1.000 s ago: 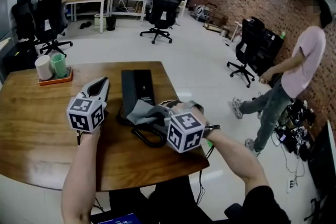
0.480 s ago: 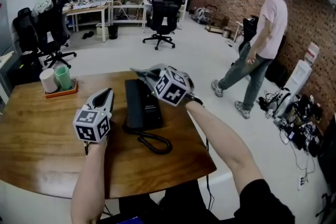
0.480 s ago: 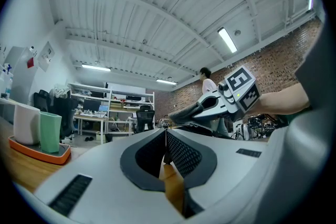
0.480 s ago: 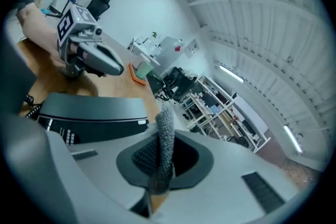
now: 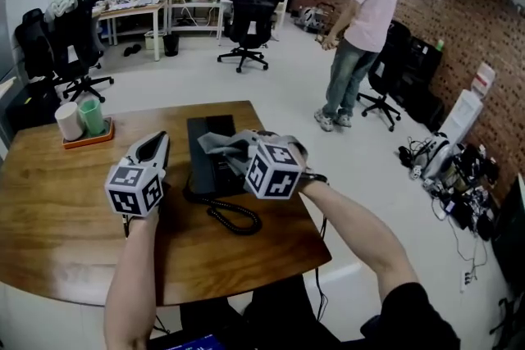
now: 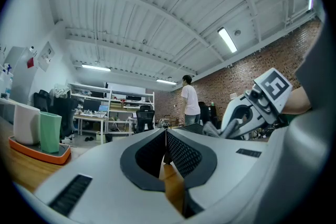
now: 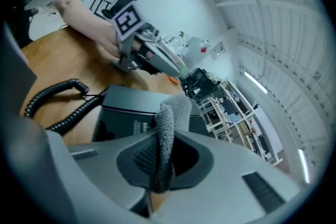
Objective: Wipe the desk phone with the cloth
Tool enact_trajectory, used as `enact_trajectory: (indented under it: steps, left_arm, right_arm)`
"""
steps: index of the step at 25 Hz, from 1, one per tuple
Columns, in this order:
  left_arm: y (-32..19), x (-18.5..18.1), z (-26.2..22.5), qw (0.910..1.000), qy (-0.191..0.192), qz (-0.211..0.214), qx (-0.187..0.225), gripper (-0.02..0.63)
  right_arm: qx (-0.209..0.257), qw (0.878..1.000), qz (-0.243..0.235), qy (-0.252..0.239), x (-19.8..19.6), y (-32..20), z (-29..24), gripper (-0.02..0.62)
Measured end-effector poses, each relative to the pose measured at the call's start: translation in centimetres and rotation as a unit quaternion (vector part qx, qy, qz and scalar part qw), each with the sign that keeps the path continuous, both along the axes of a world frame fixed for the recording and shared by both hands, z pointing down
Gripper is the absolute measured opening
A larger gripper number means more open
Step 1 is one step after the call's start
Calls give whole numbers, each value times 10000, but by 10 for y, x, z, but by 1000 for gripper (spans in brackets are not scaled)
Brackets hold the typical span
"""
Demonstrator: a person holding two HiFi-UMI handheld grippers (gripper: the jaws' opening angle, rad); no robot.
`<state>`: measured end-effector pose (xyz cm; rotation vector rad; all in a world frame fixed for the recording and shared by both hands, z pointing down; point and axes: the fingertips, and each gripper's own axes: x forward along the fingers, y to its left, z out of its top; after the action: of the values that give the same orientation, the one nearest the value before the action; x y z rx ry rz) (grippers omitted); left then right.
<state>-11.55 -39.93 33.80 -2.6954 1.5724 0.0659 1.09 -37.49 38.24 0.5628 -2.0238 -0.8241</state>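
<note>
The right gripper (image 5: pixel 232 148) is pinching a grey, nubbly-woven cloth (image 5: pixel 220 143) between its jaws. In the right gripper view a folded ridge of the fabric is standing up out of the dark, cross-hatched pads. The cloth is hanging over the desk phone (image 5: pixel 212 166), a flat, black, rectangular plastic slab. The phone is lying on the wooden table (image 5: pixel 57 201), toward 1 o'clock from the table's middle. Whether fabric is touching plastic I cannot tell. A black coiled cord (image 5: pixel 234 215) is looping off the phone at 6 o'clock, curling over the glossy brown grain.

The left gripper (image 5: pixel 156 142) is being held at 9 o'clock of the phone, just beside it. Its smooth grey jaws are pressing together with nothing between them.

At 10 o'clock on the table an orange tray (image 5: pixel 102 126) is carrying a white cylindrical cup (image 5: pixel 69 120) and a pale green cup (image 5: pixel 91 117), side by side.

Beyond the table at 1 o'clock, a person in a pink shirt (image 5: pixel 365 12) is standing near a rough brick wall (image 5: pixel 459 4), with a black office chair (image 5: pixel 246 12) at 12 o'clock.
</note>
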Motion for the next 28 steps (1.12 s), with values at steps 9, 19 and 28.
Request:
enact_trajectory:
  steps: [9,19,28]
  left_arm:
    - [-1,0,1,10000,0,6,-15,3]
    - [-1,1,2,10000,11,8,-11,3]
    - [-2,-2,1,10000,-3,28,-5,3]
  right_arm:
    - [-409,9871,-972,1203,11,86,35,26]
    - [367,9842,1144,-1299,24,-80,-76,26]
    - [192,9924,1050,-606,17,-84,-29,25]
